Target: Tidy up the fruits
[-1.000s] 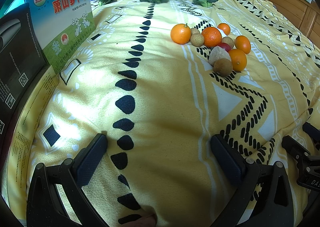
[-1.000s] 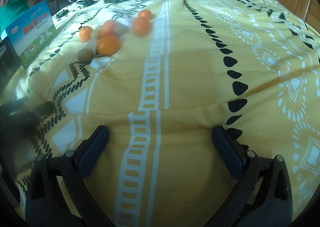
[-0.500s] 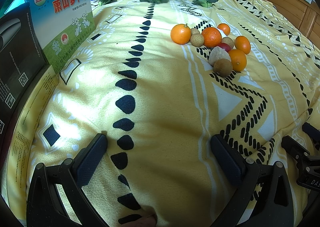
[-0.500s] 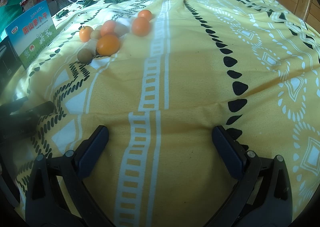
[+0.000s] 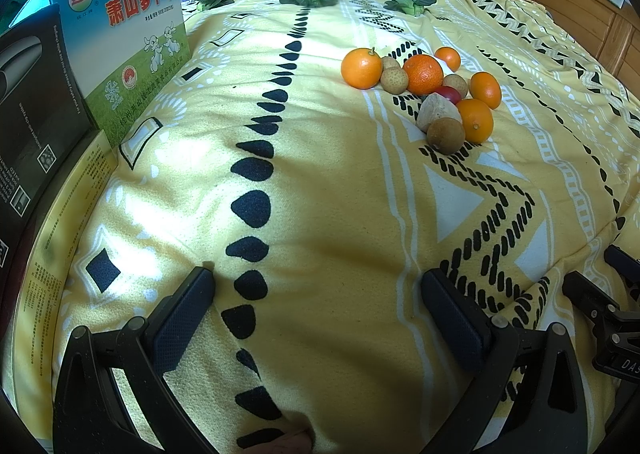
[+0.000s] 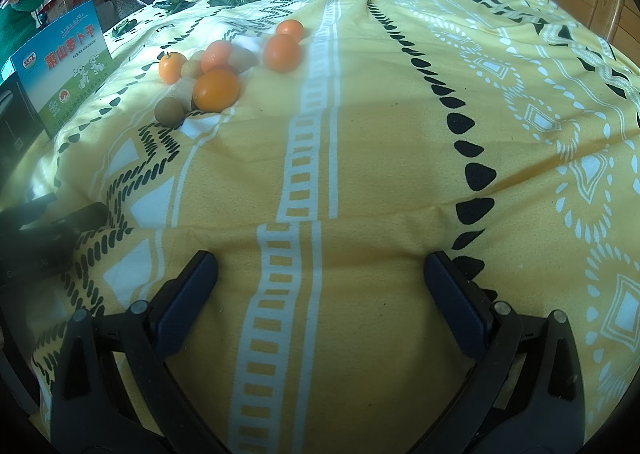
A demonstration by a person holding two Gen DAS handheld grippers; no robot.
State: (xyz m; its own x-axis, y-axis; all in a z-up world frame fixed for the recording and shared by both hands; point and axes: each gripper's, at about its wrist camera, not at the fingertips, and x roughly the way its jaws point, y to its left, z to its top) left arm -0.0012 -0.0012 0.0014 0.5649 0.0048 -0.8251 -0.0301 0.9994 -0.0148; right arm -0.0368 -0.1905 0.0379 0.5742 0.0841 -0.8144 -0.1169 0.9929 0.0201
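- At far left in the left wrist view a blue and green printed cardboard box (image 5: 132, 38) stands upright beside a black carton (image 5: 36, 102), both at the edge of the yellow patterned cloth (image 5: 320, 182) that covers the surface.
- The left gripper (image 5: 316, 318) hovers low over the cloth near its front edge, jaws spread wide with nothing between them.
- Further right and well ahead lies the mixed pile of fruit: a large round orange with a stem nub (image 5: 361, 68) at its left end, small tan round fruits touching it, a brown round fruit (image 5: 445, 135) nearest the camera, and a smaller orange (image 5: 485, 89) at the right.
- The right gripper (image 6: 320, 306) also sits low with jaws spread and empty, the pile well ahead and to its left (its nearest piece there is a bright orange (image 6: 216, 90)).
- No fruit appears sorted yet, so the step in hand is probably the first reach.
- Judged advice: start with an outer piece such as the brown round fruit, close across its widest part, and lift straight up, since touching neighbours may roll on the soft cloth.
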